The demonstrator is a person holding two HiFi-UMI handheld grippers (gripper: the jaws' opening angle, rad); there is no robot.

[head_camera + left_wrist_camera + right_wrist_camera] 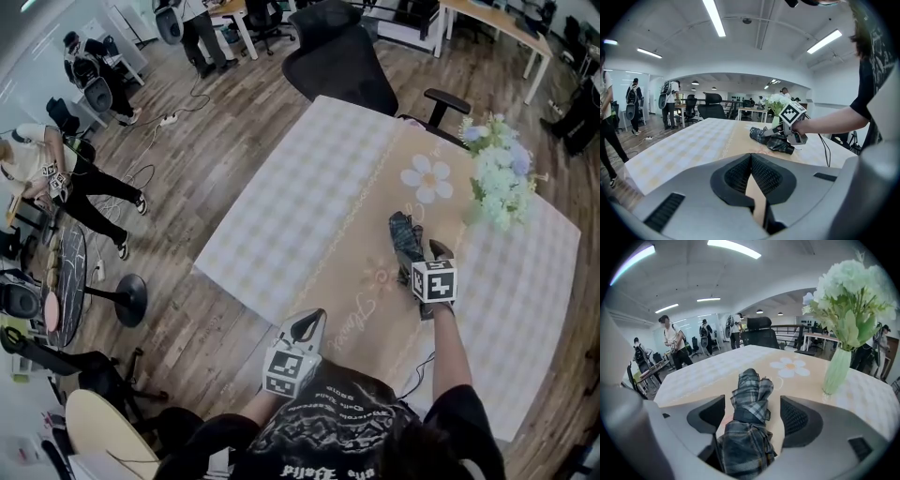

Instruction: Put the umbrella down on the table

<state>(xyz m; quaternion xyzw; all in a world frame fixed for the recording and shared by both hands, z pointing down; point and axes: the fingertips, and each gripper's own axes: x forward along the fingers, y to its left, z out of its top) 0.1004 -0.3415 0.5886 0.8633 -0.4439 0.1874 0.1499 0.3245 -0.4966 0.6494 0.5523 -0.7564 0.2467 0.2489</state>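
**Umbrella laid on table between parted right jaws**

Nearest the person, the left gripper is held low over the near edge of the table. Its jaws are seen closed together, the tips meeting, and nothing is gripped between them; only the tablecloth shows through the narrow slot behind the tips.

Ahead of it and to its right, the right gripper is pointed downward at the tabletop. Its jaws are spread wide. The folded plaid umbrella is found in the gap between them, lengthwise along the line the gripper points, its strapped middle level with the pads and its far end reaching out past the tips. Clear space is seen on both sides between the fabric and the pads, so no clamping is shown. From the left gripper view the umbrella is seen lying on the tan band of the cloth, under the right gripper's front.

Beyond the umbrella's far end, a printed daisy is seen on the cloth. To the right of the right gripper and further off, a pale green vase is stood upright on the table, and a bunch of white and pale green flowers is held in it.

Past the table's far edge, a black office chair is seen.
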